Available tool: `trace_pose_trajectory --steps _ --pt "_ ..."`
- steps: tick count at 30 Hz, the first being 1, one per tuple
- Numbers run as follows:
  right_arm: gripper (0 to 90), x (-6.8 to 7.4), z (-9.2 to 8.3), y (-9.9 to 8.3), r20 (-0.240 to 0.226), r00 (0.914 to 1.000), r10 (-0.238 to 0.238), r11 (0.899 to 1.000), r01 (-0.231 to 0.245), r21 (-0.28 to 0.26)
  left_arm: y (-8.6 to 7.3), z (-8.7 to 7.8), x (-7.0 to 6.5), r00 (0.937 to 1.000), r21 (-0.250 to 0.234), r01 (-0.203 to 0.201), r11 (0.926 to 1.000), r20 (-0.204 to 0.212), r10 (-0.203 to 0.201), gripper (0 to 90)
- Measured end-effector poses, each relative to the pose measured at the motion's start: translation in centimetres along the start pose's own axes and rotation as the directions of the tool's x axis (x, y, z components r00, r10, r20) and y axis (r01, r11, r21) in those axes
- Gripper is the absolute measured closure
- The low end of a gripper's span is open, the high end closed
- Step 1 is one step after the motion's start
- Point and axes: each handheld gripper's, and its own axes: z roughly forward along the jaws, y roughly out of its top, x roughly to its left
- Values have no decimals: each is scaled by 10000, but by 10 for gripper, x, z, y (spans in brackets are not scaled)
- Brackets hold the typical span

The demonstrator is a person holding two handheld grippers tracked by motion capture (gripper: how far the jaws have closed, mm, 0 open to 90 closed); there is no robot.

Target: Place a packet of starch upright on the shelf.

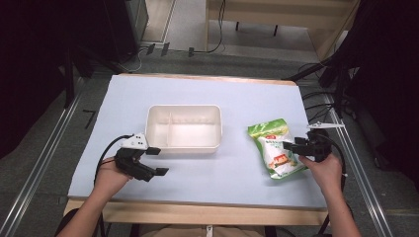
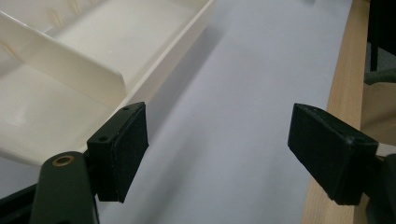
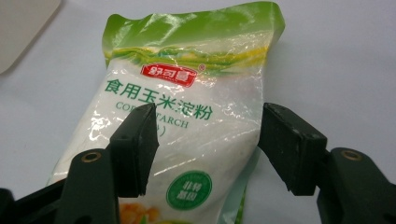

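Observation:
A green and white bag of corn starch lies flat on the right side of the pale blue table cover. My right gripper hovers over the bag's lower half, jaws apart. In the right gripper view the bag spans the gap of the right gripper; the left pad sits over the bag's face and the right pad at its edge, neither squeezing it. A white two-compartment tray stands mid-table with nothing in it. My left gripper rests open beside the tray's near left corner, and the left gripper has only table between its pads.
The tray's inner divider rises just left of my left jaw. The table's wooden front edge runs close behind both hands. Metal rails flank the table, and cables lie on the floor beyond it.

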Motion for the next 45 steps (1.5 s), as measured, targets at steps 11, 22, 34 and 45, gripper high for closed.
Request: trace_pose_trajectory --steps 11,22,34,45 --pt "338 -8 13 13 -5 9995 307 9994 -306 157 -4 -3 -2 9999 -7 60 10000 -153 -61 209" --pt "277 -15 40 29 387 9991 165 9957 -200 899 -7 -6 -3 9997 -39 112 9999 -195 -113 209" --pt "294 -18 61 40 -236 9994 243 9928 -214 1177 -9 -7 -3 9997 -66 149 9999 -195 -151 209" --pt "444 -15 62 39 -1278 9903 547 9876 -348 1529 -9 -7 -3 9998 -44 108 9999 -159 -109 209"
